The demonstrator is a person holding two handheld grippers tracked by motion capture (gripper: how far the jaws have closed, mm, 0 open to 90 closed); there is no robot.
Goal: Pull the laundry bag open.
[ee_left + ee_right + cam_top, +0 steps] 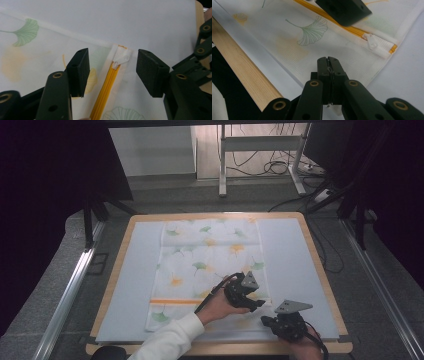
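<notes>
A white cloth (205,255) printed with green and yellow ginkgo leaves lies flat on the mat. An orange zipper (175,301) crosses it near the front. In the left gripper view the zipper (106,87) ends at a white pull tab (121,59). My left gripper (112,56) stands open with a pad on either side of that tab, touching neither. In the high view it (259,304) sits at the zipper's right end. My right gripper (328,60) is shut, tips down on the cloth's front right corner (352,62); whether cloth is pinched is unclear. It (266,320) lies just right of the left one.
The cloth rests on a pale mat (295,265) covering a wooden-edged table (320,270). The wooden front edge (244,75) runs close behind the right gripper. Beyond the table stand a metal frame (260,142), floor cables and dark curtains.
</notes>
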